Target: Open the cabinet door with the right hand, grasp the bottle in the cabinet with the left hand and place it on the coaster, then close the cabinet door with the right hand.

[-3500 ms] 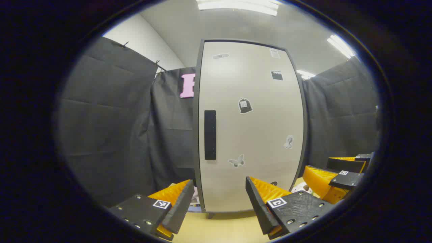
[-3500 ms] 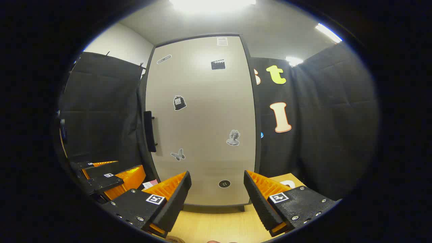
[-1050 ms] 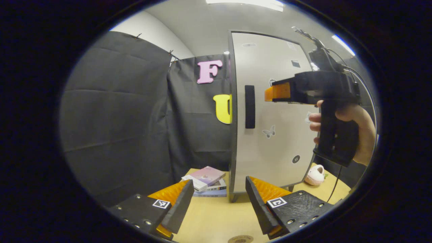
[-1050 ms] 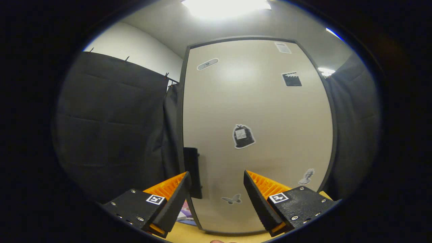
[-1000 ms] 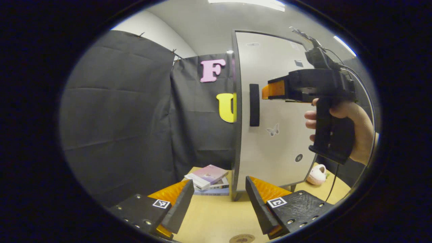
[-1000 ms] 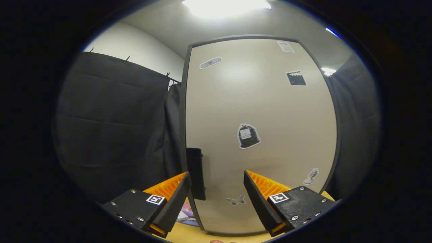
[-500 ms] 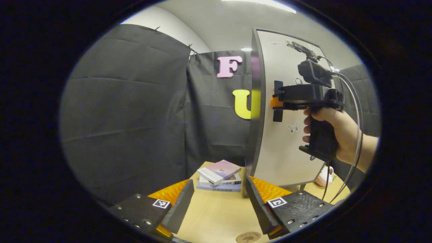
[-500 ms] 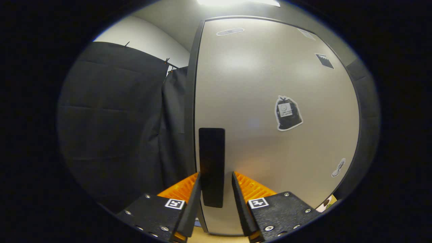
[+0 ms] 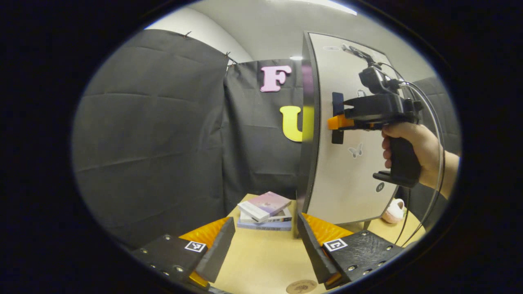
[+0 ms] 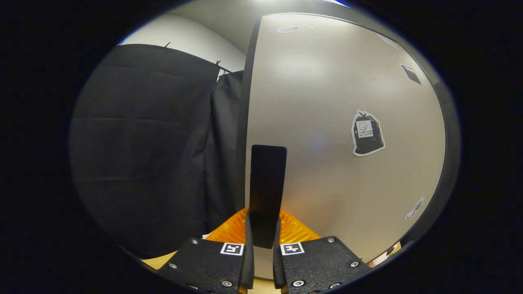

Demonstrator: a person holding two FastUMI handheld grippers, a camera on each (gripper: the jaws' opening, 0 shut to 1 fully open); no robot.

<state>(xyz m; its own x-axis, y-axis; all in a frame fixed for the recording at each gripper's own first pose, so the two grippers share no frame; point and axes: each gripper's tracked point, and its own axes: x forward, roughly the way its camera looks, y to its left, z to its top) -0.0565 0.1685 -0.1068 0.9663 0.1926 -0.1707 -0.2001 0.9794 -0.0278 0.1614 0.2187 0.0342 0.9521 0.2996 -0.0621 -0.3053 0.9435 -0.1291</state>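
The tall cabinet's pale grey door (image 10: 339,122) carries a black vertical handle (image 10: 266,192) near its left edge. My right gripper (image 10: 261,245) is shut on the lower part of that handle, one finger pressing on each side. In the left gripper view the same gripper (image 9: 339,121), held by a hand (image 9: 412,143), clamps the handle (image 9: 337,105) on the door (image 9: 347,179), seen nearly edge-on. My left gripper (image 9: 265,245) hangs open low over the wooden table (image 9: 261,261), with nothing between its fingers. A round brown coaster (image 9: 301,286) lies on the table just in front of it. The cabinet's inside is hidden.
A small stack of books (image 9: 265,210) lies on the table left of the cabinet's foot. A pale pink plush toy (image 9: 393,211) sits at the cabinet's right. A cable (image 9: 425,175) hangs from the right gripper. Black cloth walls close in behind and to the left.
The right gripper rose to the door handle and its fingers closed onto it. The left gripper drew back and swung left, so the door is seen almost edge-on.
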